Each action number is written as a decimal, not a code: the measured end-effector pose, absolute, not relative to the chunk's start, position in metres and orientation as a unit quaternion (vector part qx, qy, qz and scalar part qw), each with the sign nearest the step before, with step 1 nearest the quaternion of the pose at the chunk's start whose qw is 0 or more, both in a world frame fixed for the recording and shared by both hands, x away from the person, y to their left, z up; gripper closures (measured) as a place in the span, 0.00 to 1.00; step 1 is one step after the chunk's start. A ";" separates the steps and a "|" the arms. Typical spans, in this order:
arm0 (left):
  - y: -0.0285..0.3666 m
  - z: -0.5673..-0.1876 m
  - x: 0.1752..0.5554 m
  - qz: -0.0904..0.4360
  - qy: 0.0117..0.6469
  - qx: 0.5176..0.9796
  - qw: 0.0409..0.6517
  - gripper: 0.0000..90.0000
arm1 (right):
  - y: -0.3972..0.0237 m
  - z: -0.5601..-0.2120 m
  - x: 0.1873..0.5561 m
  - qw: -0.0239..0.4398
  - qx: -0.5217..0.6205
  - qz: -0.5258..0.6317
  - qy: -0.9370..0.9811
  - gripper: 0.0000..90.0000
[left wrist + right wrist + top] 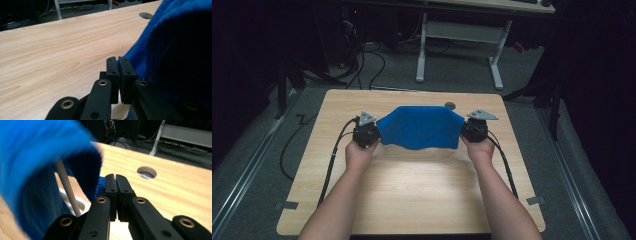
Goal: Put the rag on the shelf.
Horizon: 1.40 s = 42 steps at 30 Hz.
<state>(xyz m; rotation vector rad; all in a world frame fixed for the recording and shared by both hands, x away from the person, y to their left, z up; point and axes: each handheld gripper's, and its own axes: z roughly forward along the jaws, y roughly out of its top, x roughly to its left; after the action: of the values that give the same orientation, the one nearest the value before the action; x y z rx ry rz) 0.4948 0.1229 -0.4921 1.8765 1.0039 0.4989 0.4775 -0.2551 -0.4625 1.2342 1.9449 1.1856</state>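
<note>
A blue cloth hangs stretched between my two grippers, just above the wooden table. My left gripper holds the cloth's left edge and my right gripper holds its right edge. In the left gripper view the left gripper has its jaws pressed together, with the cloth bunched at the right. The right gripper view has the right gripper shut too, with a fold of the cloth draped at the left. A thin white rod stands behind that fold.
A round cable hole sits near the table's far edge, just behind the cloth. Beyond the table stand a white desk frame and dark cables on the grey floor. Bare tabletop lies between my forearms.
</note>
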 end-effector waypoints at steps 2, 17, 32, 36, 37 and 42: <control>0.121 -0.495 0.494 0.199 0.408 0.765 0.457 0.97 | -0.256 -0.467 0.477 0.269 0.461 0.436 0.725 0.99; 0.121 -0.509 0.493 0.181 0.417 0.768 0.452 0.96 | -0.258 -0.484 0.470 0.256 0.467 0.425 0.732 0.99; 0.140 -0.504 0.490 0.184 0.454 0.743 0.456 0.70 | -0.268 -0.483 0.466 0.263 0.487 0.430 0.714 0.87; 0.146 -0.503 0.488 0.193 0.457 0.741 0.454 0.67 | -0.269 -0.480 0.465 0.266 0.488 0.430 0.711 0.86; 0.147 -0.502 0.488 0.195 0.458 0.740 0.452 0.67 | -0.270 -0.479 0.465 0.268 0.488 0.430 0.711 0.86; 0.157 -0.500 0.486 0.202 0.463 0.739 0.446 0.67 | -0.273 -0.477 0.463 0.271 0.490 0.426 0.711 0.84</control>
<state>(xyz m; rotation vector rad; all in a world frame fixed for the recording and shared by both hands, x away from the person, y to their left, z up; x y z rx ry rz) 0.4856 0.1569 -0.4995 1.8290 1.1470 0.4998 0.4631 -0.2725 -0.4775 1.3188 1.9134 1.1478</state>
